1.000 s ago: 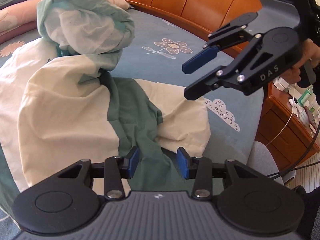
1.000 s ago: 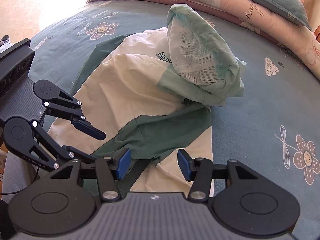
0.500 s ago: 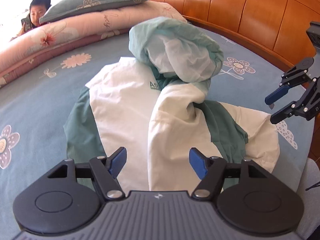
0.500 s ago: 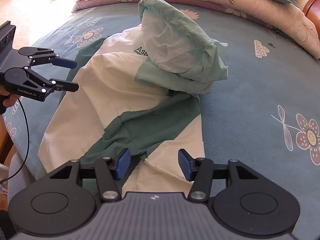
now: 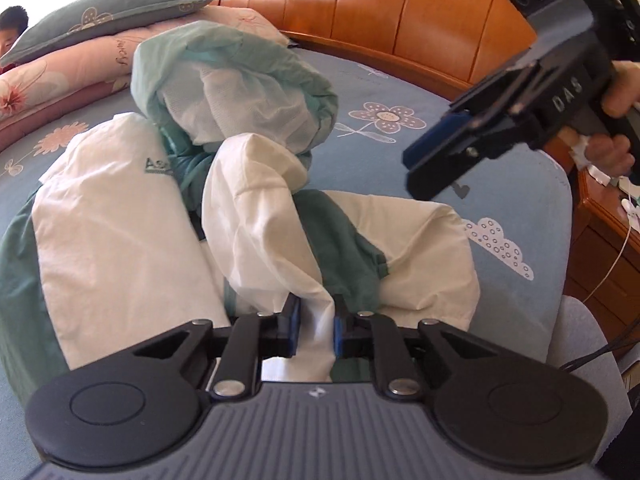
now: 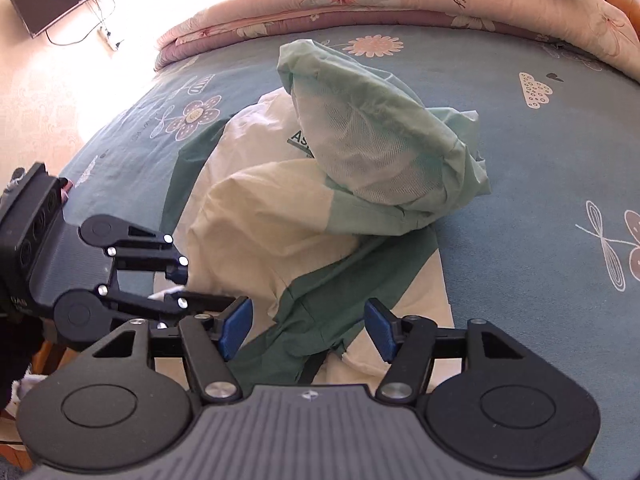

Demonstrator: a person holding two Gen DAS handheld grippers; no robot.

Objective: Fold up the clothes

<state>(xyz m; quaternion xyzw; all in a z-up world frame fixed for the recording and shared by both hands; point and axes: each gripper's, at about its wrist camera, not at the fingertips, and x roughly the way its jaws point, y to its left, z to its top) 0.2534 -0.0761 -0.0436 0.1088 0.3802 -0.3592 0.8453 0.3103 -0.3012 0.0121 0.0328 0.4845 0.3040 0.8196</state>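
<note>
Where jaws gaped before, left gripper on jacket.

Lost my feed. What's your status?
Left hand-held gripper shut on jacket hem. Right hand-held gripper open, above jacket. Hood bunched on top.

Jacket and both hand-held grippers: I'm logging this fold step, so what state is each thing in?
Jacket: lying crumpled on the bed, not yet folded flat.
Hood: puffed up, mesh lining showing.
White hem fold: pinched between the left fingers.
Left hand-held gripper: shut on the white hem fold.
Right hand-held gripper: open, over the dark green panel, holding nothing.
Bed: covered by a blue flower-print sheet.
</note>
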